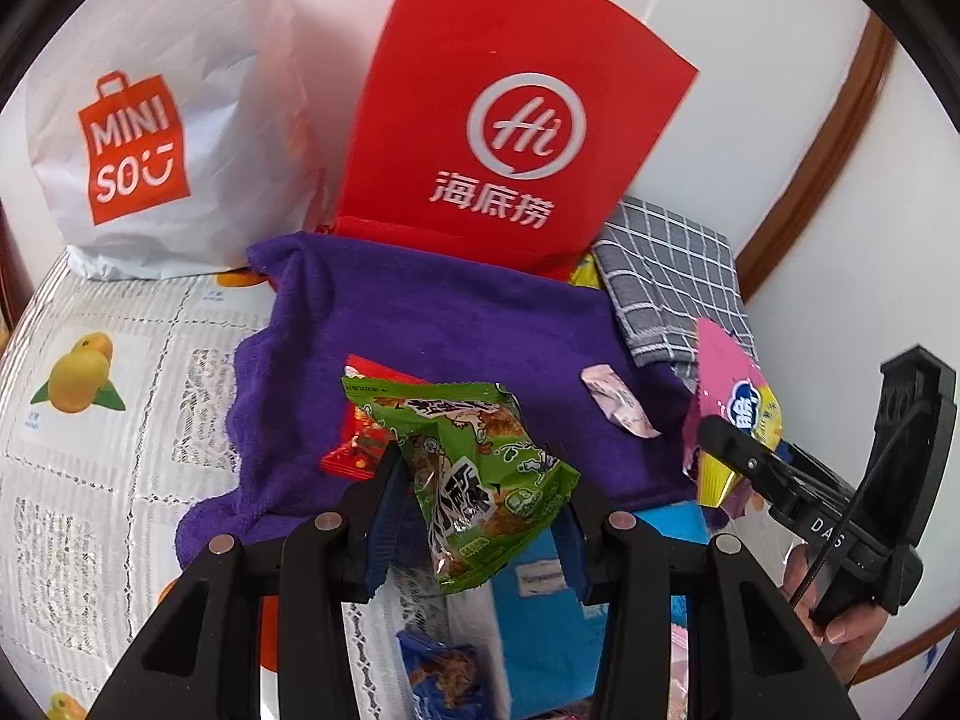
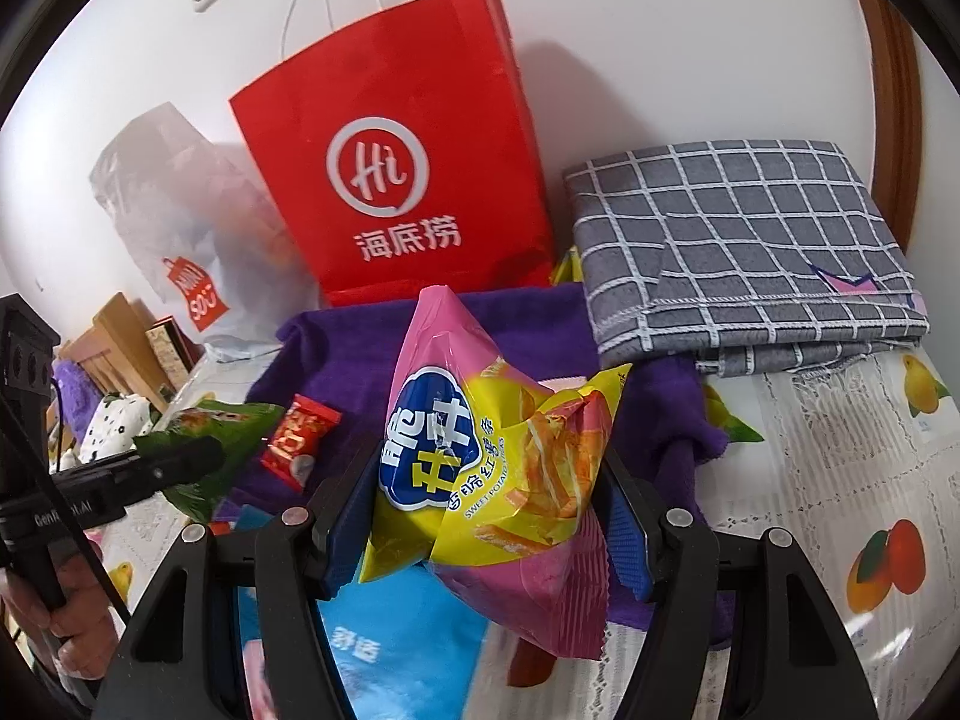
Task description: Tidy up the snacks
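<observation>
At the bottom of the left wrist view, the left gripper (image 1: 480, 516) is clamped on a green snack packet (image 1: 474, 468), which hides part of a red packet (image 1: 354, 450). In the right wrist view, the right gripper (image 2: 486, 510) pinches a pink-and-yellow chip bag (image 2: 492, 480) at lower centre. Behind, the purple towel (image 1: 432, 324) lies mid-frame; a red paper bag (image 2: 396, 180) stands upper centre, its base hidden.
</observation>
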